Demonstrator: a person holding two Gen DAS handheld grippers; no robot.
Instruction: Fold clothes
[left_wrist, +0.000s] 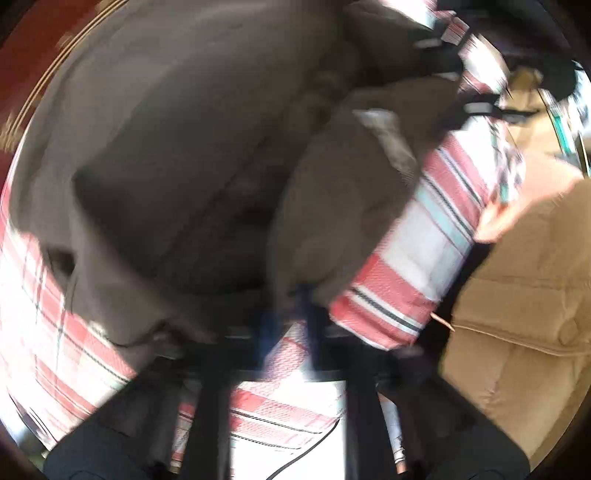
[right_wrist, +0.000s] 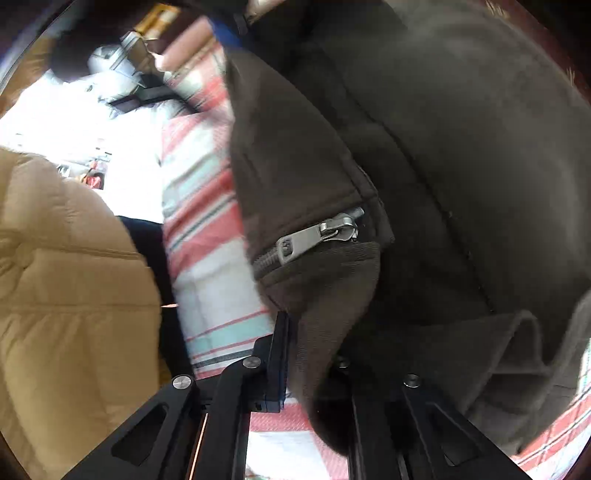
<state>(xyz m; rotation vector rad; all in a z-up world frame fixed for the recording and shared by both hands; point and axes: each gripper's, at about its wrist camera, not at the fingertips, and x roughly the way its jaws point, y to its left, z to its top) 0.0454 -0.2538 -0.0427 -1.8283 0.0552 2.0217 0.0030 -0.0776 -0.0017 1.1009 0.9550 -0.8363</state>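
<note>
Brown zip jacket (right_wrist: 424, 155), gripped by right gripper (right_wrist: 306, 347)

Black linkage arms (right_wrist: 177, 417), silver screws (right_wrist: 183, 382); tan quilted jacket (right_wrist: 74, 277) — worn

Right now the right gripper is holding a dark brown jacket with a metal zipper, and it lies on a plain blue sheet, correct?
Not quite. The sheet is not plain blue: it is striped in red, white and pale teal, as the right wrist view shows. The rest holds: the right gripper grips the dark brown jacket, whose metal zipper is plain to see.
</note>
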